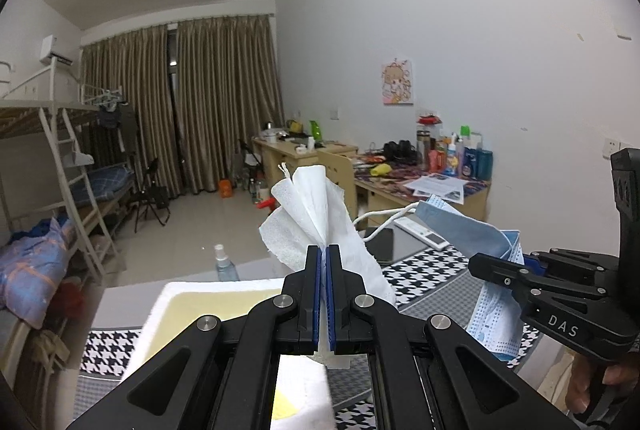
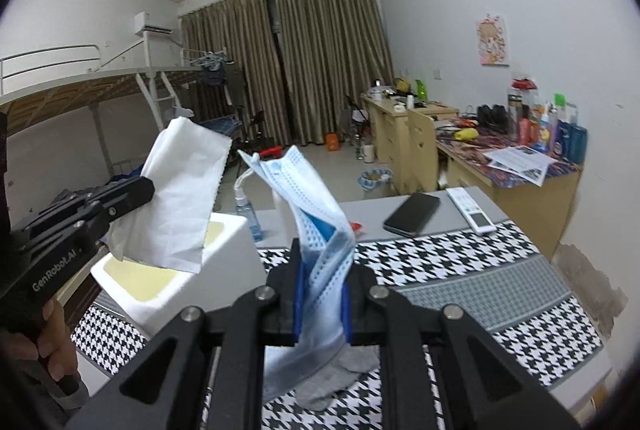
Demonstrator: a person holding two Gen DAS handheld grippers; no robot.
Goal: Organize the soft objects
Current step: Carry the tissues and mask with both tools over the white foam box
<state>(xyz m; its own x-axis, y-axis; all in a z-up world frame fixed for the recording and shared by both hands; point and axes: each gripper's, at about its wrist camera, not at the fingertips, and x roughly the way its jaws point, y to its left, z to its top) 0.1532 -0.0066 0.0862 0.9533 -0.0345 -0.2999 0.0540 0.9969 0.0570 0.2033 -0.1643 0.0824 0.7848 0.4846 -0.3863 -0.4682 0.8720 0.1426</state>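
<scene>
The left gripper [image 1: 323, 250] pinches a crumpled white paper tissue [image 1: 316, 213] and the right gripper [image 2: 323, 270] clamps a pale blue pleated face mask [image 2: 316, 197], both raised above the houndstooth-covered table [image 2: 500, 282], their lower ends hidden behind the jaws.

White box [image 2: 224, 250] and spray bottle [image 2: 246, 211] ahead-left.

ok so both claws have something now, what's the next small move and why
Probably carry the left claw, shut on the white tissue, over the open white box and release it there. The tissue hangs clear of the table, and the box sits just below and beside it. The right claw holds the blue face mask lifted too, so that could follow.
</scene>
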